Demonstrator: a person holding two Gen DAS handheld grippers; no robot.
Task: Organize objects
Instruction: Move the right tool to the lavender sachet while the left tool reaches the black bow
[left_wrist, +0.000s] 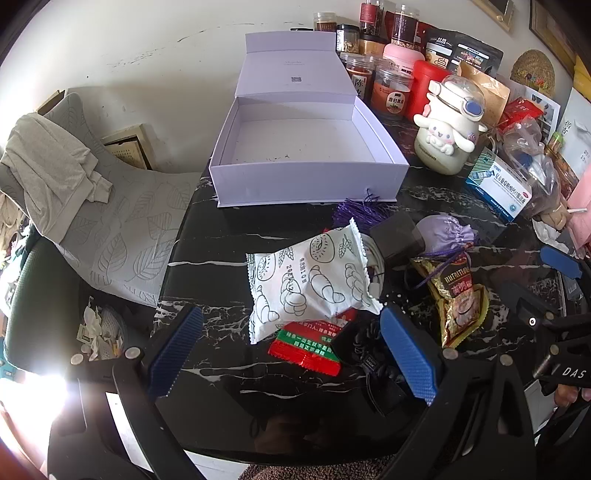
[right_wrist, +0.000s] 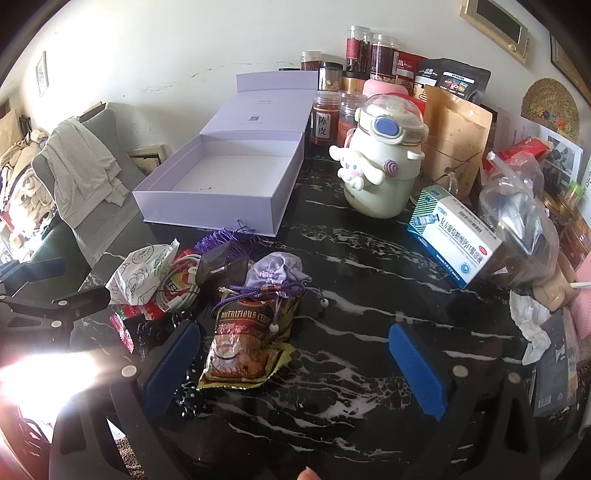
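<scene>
Spanning both views, black marble tabletop (left_wrist: 207, 254) with white veins, backed by a pale wall.

Lavender gift box (left_wrist: 306, 177), lid hinged open and leaning back, interior bare apart from a few dark specks; sits at the far left of the tabletop, well apart from both grippers.

Cluster of jars (left_wrist: 373, 74) and pouches just right of the box. Cream cartoon-dog bottle (right_wrist: 380, 166) upright in front of them. Blue-and-white medicine carton (right_wrist: 454, 236) lying flat to its right.

Loose pile at centre: white snack packet (left_wrist: 314, 280) printed with croissants, resting tilted over a red-and-green sachet (left_wrist: 306, 347); gold cereal pouch (right_wrist: 247, 343) lying flat; lilac drawstring bag (right_wrist: 277, 273) touching the pouch's far end, its purple cord draped across it; dark smoky block (right_wrist: 221, 267) beside a coiled white cable (right_wrist: 181, 291).

Left gripper (left_wrist: 291, 354): jaws apart, holding nothing, the white packet and sachet between them, no contact visible.

Right gripper (right_wrist: 295, 365): jaws apart, holding nothing, cereal pouch just inside the left pad.
</scene>
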